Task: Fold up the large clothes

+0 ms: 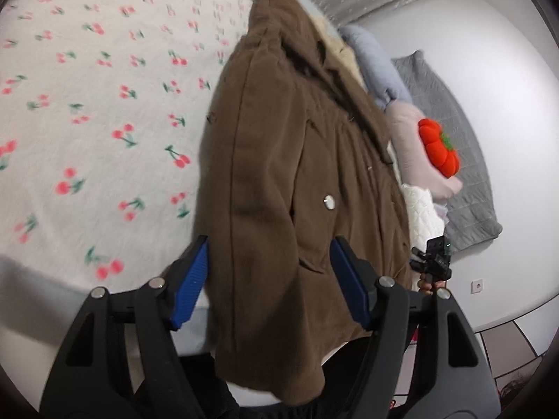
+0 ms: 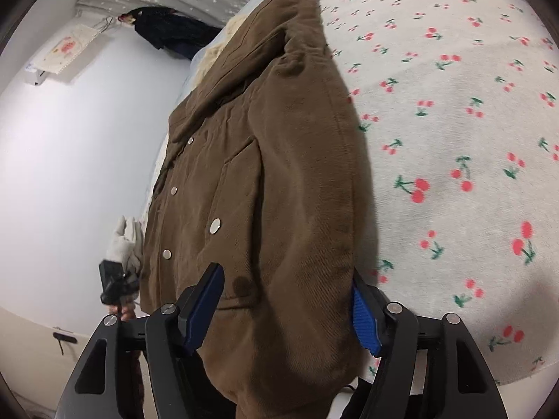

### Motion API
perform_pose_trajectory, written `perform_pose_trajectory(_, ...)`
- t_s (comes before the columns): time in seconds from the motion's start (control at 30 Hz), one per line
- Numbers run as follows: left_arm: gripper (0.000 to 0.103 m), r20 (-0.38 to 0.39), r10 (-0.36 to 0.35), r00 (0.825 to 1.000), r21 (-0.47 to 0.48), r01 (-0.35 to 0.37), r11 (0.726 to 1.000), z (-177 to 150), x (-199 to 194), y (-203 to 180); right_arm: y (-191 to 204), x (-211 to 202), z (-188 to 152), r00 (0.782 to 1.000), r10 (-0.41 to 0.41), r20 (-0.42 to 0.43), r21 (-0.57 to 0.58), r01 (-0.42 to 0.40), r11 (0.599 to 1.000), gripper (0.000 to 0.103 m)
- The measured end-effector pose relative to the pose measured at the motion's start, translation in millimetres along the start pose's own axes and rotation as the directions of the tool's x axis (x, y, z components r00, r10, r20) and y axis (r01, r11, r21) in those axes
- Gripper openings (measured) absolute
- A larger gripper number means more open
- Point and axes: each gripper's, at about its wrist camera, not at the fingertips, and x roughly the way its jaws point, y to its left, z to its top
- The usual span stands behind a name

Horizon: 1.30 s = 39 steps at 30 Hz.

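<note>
Left wrist | brown jacket [image 1: 272,181] on cherry-print bedspread [image 1: 104,104] | no containers

- We see a brown corduroy coat [image 1: 279,160] with silver snap buttons and a cream lining.
- It lies lengthwise on the bed, hem nearest us, collar far.

The coat [image 2: 272,181] is thick brown cloth, matt and finely ribbed like corduroy, with shiny round metal snaps [image 2: 215,226] and what seems a cream fleecy lining [image 2: 213,52]. The bedspread [image 1: 104,111] is soft, fuzzy white cloth printed with cherries. The gripper pads [image 1: 190,289] are blue ridged plastic or rubber on matt black plastic arms.
</note>
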Motion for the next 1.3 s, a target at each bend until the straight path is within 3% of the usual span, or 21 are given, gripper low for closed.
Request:
perform_pose_trajectory(0.1,0.070,-0.019,-0.011,1.000,0.030,0.012,0.999,-5.3,10.3,-7.4,3.9,3.0,-4.6,1.000,-0.004,-0.004,-0.011,0.004,1.000,0.066)
perform_pose_trajectory(0.2,0.070,-0.070,-0.093,0.993,0.065,0.097,0.993,-24.2,16.0,-14.9,7.6,5.4,-14.5,1.000,0.015,-0.018,-0.017,-0.015,1.000,0.065)
perform_pose_trajectory(0.3,0.068,-0.093,-0.130,0.987,0.065,0.136,0.989,-34.2,17.5,-18.2,12.6,9.6,-19.3,0.999,0.028,-0.045,-0.027,-0.030,0.999,0.059)
perform_pose_trajectory(0.37,0.059,-0.106,-0.172,0.979,0.027,0.176,0.984,-35.3,16.3,-17.4,18.7,14.7,-21.6,0.997,0.029,-0.072,-0.050,-0.032,0.998,0.050)
perform_pose_trajectory(0.43,0.039,-0.122,-0.201,0.972,0.002,0.203,0.979,-38.4,18.3,-18.4,27.2,18.6,-24.2,0.995,0.021,-0.097,-0.090,-0.030,0.996,0.043)
perform_pose_trajectory(0.5,0.033,-0.105,-0.194,0.975,0.002,0.195,0.981,-41.9,16.9,-22.5,32.9,17.8,-25.2,0.995,0.024,-0.094,-0.112,-0.034,0.993,0.030)
perform_pose_trajectory(0.53,0.028,-0.088,-0.197,0.976,0.006,0.199,0.980,-42.8,14.5,-24.6,35.4,15.8,-24.8,0.996,0.037,-0.080,-0.117,-0.047,0.992,0.023)
perform_pose_trajectory(0.63,0.021,-0.019,-0.255,0.967,0.011,0.255,0.967,-43.2,2.4,-32.8,46.2,6.9,-23.2,0.993,0.114,0.012,-0.125,-0.112,0.986,0.015)
perform_pose_trajectory(0.8,0.016,0.066,-0.314,0.947,0.045,0.312,0.949,-34.1,-17.5,-53.2,71.0,-28.5,-17.1,0.955,0.232,0.182,-0.173,-0.202,0.964,0.012)
perform_pose_trajectory(1.13,0.015,0.165,-0.375,0.912,0.152,0.352,0.924,19.8,-47.1,-114.4,144.0,-45.0,32.9,0.915,0.286,0.284,-0.249,-0.217,0.944,0.010)
perform_pose_trajectory(1.3,0.015,0.210,-0.412,0.887,0.170,0.382,0.908,57.3,-52.5,-132.1,154.0,-66.1,65.8,0.894,0.296,0.337,-0.247,-0.219,0.944,0.010)
